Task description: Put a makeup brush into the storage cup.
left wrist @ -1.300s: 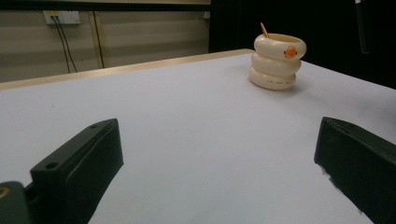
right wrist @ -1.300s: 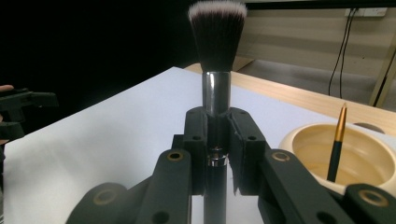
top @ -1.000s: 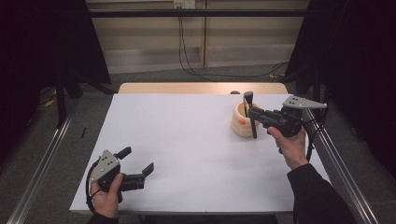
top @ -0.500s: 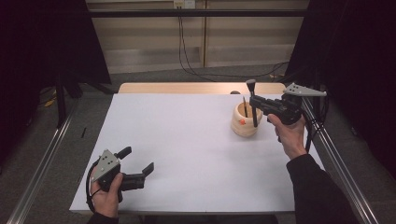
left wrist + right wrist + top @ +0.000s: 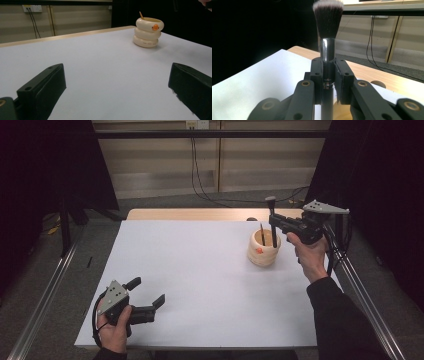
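Observation:
A cream ribbed cup [image 5: 264,249] [image 5: 148,32] with an orange mark stands on the white table [image 5: 200,280] at the right; a thin stick [image 5: 262,234] leans inside it. My right gripper [image 5: 273,223] [image 5: 328,75] is shut on a makeup brush [image 5: 272,222] [image 5: 328,37], held upright with its bristles on top and its handle's lower end over the cup. My left gripper [image 5: 148,291] rests near the table's front left corner, jaws wide open with nothing between them.
A bare wooden strip [image 5: 200,214] runs along the table's far edge. Metal rails [image 5: 365,295] flank both sides of the table. Cables [image 5: 197,170] hang on the back wall. A broad stretch of white tabletop lies between the two grippers.
My right gripper has risen and drifted toward the far right with the brush, lifting it higher in the cup. The left gripper has stayed put.

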Available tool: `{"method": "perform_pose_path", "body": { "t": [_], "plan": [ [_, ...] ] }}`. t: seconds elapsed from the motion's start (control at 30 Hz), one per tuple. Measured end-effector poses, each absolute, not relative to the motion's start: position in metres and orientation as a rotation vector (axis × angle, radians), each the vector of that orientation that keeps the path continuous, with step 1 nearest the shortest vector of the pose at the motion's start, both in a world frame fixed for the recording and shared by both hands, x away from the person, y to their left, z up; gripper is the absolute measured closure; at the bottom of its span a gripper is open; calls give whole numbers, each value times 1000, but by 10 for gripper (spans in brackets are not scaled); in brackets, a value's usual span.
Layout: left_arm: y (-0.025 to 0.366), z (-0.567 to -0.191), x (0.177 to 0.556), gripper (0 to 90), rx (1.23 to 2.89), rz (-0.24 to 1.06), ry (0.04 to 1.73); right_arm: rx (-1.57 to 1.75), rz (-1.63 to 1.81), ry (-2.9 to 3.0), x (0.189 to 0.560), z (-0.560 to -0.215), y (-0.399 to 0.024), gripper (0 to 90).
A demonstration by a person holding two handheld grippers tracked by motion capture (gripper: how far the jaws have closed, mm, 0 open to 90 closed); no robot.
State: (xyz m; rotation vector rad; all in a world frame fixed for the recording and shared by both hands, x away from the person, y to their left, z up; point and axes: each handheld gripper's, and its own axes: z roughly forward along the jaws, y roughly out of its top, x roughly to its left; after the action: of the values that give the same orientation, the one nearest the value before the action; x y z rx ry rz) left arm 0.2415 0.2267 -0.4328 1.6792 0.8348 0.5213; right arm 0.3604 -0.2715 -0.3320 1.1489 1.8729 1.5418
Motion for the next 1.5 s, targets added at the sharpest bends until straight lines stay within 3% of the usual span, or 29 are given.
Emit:
{"method": "perform_pose_path", "body": {
  "t": [0.6,1.5],
  "plan": [
    [227,-433,241,11,1683,521,831,1150,1546,1874,376,-331,-263,782],
    [229,-433,242,11,1677,518,833,1290,1455,1881,419,-377,-265,781]
  ]
}}
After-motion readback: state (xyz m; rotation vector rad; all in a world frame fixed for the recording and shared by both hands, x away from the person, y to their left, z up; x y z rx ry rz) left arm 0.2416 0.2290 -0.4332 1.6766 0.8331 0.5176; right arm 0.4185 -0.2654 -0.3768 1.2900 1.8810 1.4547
